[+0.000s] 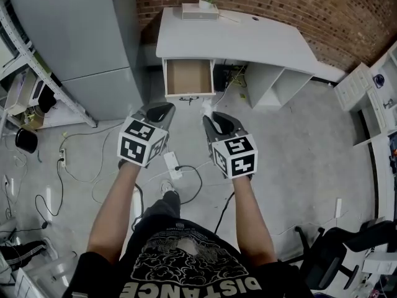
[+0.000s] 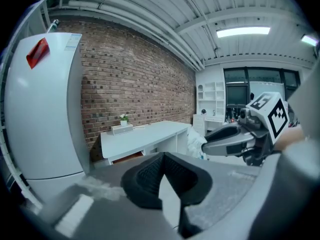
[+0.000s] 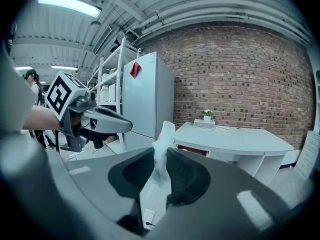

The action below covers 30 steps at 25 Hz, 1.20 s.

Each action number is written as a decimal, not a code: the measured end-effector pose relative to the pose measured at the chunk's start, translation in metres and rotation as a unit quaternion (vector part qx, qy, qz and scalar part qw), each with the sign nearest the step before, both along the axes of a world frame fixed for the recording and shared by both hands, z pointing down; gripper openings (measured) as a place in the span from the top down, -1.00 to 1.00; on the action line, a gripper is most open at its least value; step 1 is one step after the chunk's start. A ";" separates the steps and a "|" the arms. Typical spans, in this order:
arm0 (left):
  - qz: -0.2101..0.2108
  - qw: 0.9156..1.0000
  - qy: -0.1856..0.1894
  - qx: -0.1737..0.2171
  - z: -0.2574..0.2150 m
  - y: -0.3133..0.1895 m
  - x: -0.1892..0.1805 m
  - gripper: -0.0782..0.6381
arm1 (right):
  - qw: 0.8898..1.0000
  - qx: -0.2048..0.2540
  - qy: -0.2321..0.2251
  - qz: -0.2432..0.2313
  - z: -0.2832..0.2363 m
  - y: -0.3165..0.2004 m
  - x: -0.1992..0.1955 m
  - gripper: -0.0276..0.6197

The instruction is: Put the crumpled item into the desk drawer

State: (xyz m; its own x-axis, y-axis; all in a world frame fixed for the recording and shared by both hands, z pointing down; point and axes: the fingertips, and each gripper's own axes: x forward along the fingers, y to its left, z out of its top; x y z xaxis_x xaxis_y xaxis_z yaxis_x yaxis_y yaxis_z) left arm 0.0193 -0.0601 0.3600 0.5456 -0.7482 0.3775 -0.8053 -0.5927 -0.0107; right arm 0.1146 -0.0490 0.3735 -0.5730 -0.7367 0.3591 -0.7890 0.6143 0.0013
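Standing against the brick wall (image 1: pixel 347 17), the white counter (image 1: pixel 248 39) lies straight ahead, well apart from both grippers. Its drawer (image 1: pixel 189 77) is pulled out under the counter's left end, its open top facing up and apparently bare inside. The left gripper (image 1: pixel 161 112) is closed with nothing between its jaws and sits almost in line with the drawer. The right gripper (image 1: pixel 215 121) is clamped on the crumpled item (image 1: pixel 206 108), which is white and pokes up past the jaw tips. From it the drawer lies ahead and slightly left. By my judgement, the coming move is to carry the crumpled item forward and a little left, over the drawer's front edge.
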 end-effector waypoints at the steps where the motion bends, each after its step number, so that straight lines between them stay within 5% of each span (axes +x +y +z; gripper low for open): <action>1: 0.002 1.000 0.000 -0.001 0.001 -0.008 -0.002 0.79 | 1.000 -0.001 0.001 0.002 0.000 -0.008 -0.003 0.68; 18: 0.013 0.999 0.025 -0.024 0.019 -0.151 -0.066 0.79 | 0.999 -0.016 0.025 0.018 0.006 -0.150 -0.062 0.68; 30: 0.001 0.998 0.044 -0.039 0.035 -0.196 -0.109 0.79 | 0.999 -0.027 0.042 0.006 0.017 -0.195 -0.102 0.68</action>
